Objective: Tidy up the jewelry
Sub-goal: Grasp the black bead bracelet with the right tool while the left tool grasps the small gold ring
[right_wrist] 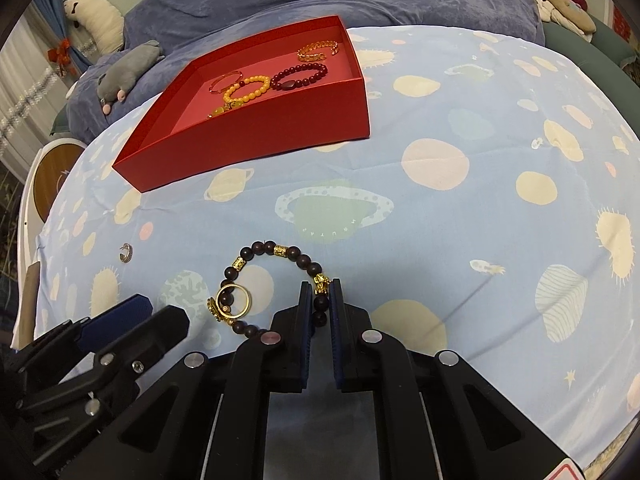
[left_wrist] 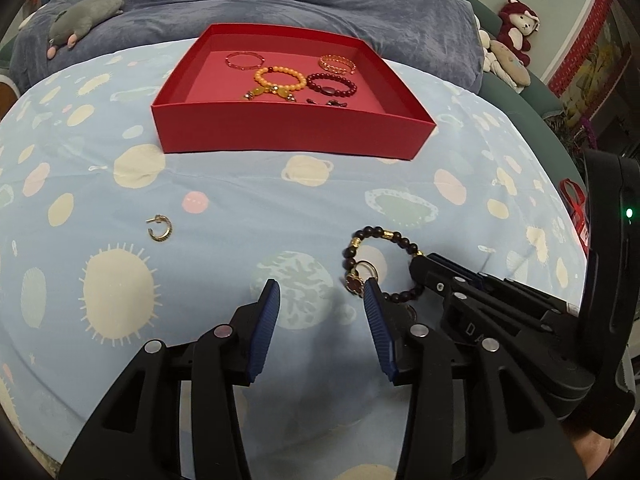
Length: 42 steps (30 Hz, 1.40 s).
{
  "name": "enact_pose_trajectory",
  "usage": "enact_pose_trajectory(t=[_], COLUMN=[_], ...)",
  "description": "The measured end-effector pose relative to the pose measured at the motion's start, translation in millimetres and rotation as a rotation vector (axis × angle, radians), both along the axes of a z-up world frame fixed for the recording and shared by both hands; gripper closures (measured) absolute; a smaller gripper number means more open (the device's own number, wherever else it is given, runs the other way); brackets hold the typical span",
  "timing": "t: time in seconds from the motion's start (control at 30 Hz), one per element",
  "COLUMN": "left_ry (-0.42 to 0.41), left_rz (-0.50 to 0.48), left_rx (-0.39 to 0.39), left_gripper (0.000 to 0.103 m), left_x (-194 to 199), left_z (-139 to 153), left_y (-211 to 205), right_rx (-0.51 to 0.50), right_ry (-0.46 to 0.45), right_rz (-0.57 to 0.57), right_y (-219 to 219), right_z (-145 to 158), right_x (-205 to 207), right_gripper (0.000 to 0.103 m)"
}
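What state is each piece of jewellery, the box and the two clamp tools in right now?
Red cardboard box: lidless, holding four bracelets.
Dark wooden bead bracelet: on the sheet, pinched.
Gold ring: lying on that bracelet.
Small gold earring: loose on the sheet.
Right gripper: shut on bracelet.
Left gripper: open, empty.

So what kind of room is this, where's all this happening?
Most likely a bedroom: the work surface looks like a bed with a planet-print sheet, a blue blanket is bunched behind the red tray, and plush toys sit along the edge.
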<state>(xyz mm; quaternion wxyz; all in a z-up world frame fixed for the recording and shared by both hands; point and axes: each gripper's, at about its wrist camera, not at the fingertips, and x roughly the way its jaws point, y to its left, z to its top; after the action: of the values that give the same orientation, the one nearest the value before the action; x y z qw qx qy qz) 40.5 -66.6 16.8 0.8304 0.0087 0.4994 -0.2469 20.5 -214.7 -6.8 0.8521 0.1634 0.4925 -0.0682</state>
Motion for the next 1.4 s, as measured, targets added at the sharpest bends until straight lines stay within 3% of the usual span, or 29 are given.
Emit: enact_pose_trajectory(t=[0.57,1.1,1.4], left_ry=[0.027,-0.029,-0.022], left_rz=[-0.022,-0.009,-0.004], left_rx=[0.026,0.113,0.062], left_gripper=[0.062,0.066,0.065], left_x=[3,1,0], left_z=[-14,-17,-8], left_y=[-19,-10,-8], right_rx=[0.061,0.064,0.067], right_ry=[0.005,0.005,0.005], right_rz=[-0.052,-0.047,-0.045], right_y=[-14,-16,-16], right_z=[0,-1,-2], right_x=[-11,-12,-13], right_gripper=[0.095,0.095,0.095])
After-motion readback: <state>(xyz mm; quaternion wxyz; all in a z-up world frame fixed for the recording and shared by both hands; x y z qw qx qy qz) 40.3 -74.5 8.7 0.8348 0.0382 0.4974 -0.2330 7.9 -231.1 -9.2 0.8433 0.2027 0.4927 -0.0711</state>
